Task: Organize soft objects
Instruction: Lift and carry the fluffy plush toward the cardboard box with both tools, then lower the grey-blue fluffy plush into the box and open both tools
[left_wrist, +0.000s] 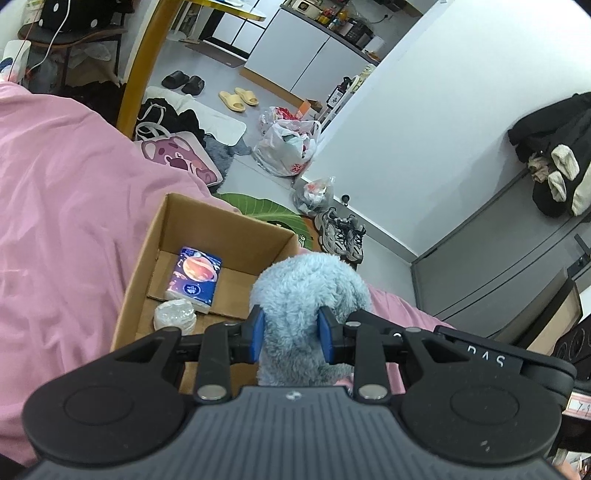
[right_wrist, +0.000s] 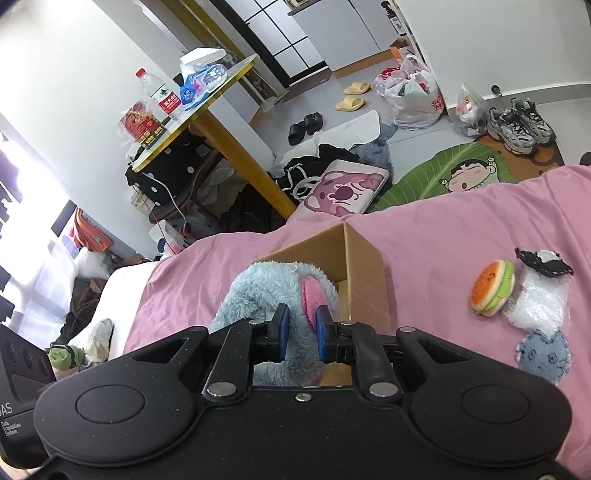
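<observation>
A fluffy light-blue plush toy (left_wrist: 310, 291) is clamped between the blue pads of my left gripper (left_wrist: 290, 332), at the right edge of an open cardboard box (left_wrist: 221, 225) on the pink bedspread. My right gripper (right_wrist: 300, 334) is shut on the same plush toy (right_wrist: 266, 291), near its pink ear, just in front of the cardboard box (right_wrist: 364, 266). Inside the box lie a blue tissue pack (left_wrist: 195, 275) and a white wrapped bundle (left_wrist: 175, 314). On the bed to the right lie a burger plush (right_wrist: 493, 288), a white fluffy toy with a black hat (right_wrist: 539, 295) and a small blue-grey plush (right_wrist: 545, 354).
The pink bedspread (left_wrist: 66, 206) fills the left side. Beyond the bed's edge the floor holds a pink cartoon cushion (right_wrist: 347, 188), a green leaf mat (right_wrist: 443, 173), sneakers (left_wrist: 341, 234), plastic bags (left_wrist: 288, 147) and slippers (left_wrist: 238, 98). A yellow-legged table (right_wrist: 207, 107) stands beside the bed.
</observation>
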